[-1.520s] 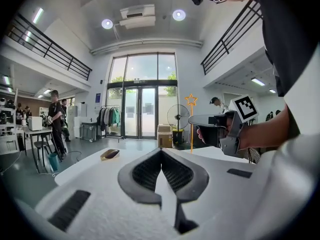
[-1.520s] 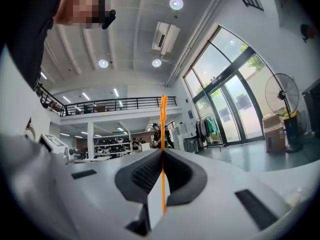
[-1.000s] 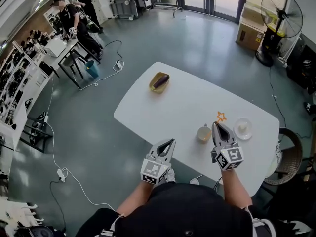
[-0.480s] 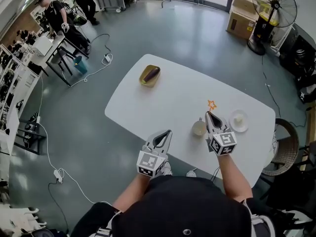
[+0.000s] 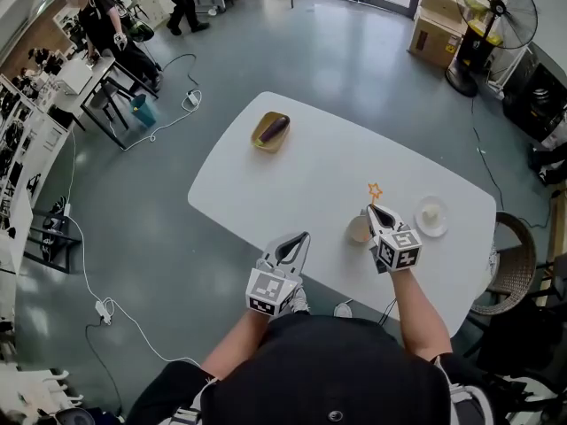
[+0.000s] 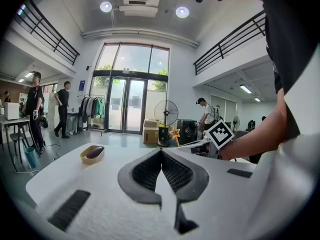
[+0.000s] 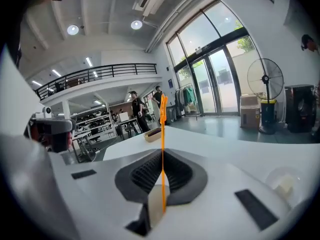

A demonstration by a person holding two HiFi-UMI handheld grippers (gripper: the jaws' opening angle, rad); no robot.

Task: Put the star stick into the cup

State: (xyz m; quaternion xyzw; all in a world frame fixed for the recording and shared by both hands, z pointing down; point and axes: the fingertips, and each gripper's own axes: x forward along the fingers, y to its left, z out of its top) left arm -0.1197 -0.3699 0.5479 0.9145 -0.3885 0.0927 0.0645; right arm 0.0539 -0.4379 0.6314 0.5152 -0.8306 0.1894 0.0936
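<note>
My right gripper (image 5: 379,211) is shut on the thin orange star stick (image 7: 162,149), which stands upright between its jaws. The stick's star (image 5: 375,190) sits just beyond the fingertips, above the far right rim of the beige cup (image 5: 358,229). The cup stands on the white table (image 5: 301,180) right beside the gripper's left side. In the left gripper view the star (image 6: 175,132) shows ahead, next to the right gripper's marker cube (image 6: 220,133). My left gripper (image 5: 299,239) hovers at the table's near edge, shut with nothing in it (image 6: 161,153).
A small white saucer (image 5: 432,216) with a pale item lies right of the cup. A yellow bowl holding an eggplant (image 5: 269,131) sits at the table's far left. A floor fan (image 5: 492,11), boxes, a wicker chair (image 5: 514,268) and people at desks surround the table.
The right gripper has carried the star stick a little left, so the star now sits closer over the cup. The left gripper has stayed put.
</note>
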